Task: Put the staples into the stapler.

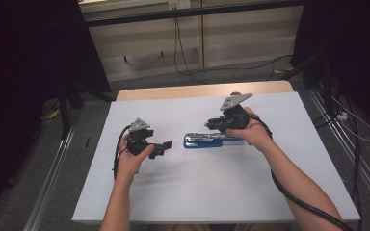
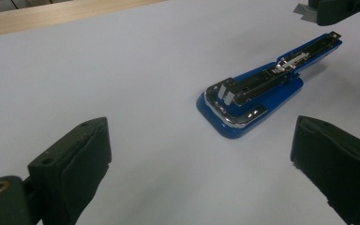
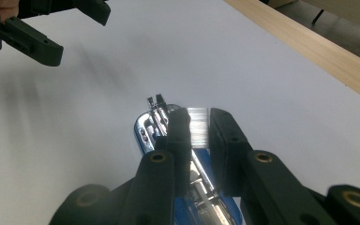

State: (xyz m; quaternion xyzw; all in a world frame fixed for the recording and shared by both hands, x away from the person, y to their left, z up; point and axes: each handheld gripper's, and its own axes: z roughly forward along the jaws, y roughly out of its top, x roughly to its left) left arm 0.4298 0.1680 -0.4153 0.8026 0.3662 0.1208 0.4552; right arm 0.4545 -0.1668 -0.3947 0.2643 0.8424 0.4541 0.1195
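A blue stapler point(image 1: 207, 140) lies open and flat on the white table top point(image 1: 197, 192), its metal channel facing up point(image 2: 253, 93). My right gripper point(image 1: 212, 126) hovers just above the stapler's right part, jaws shut on a short silvery strip of staples point(image 3: 198, 127). In the right gripper view the stapler's chrome front end point(image 3: 151, 129) shows under the jaws point(image 3: 198, 119). My left gripper point(image 1: 166, 146) rests to the left of the stapler, open with nothing between its pads point(image 2: 86, 154). It points at the stapler's wide end from a short way off.
A wooden table edge point(image 1: 197, 90) runs along the far side of the white sheet. Cables trail on the grey floor point(image 1: 183, 57) behind the table, and dark stands flank it left and right. The other gripper shows at the top left point(image 3: 77, 33) of the right gripper view.
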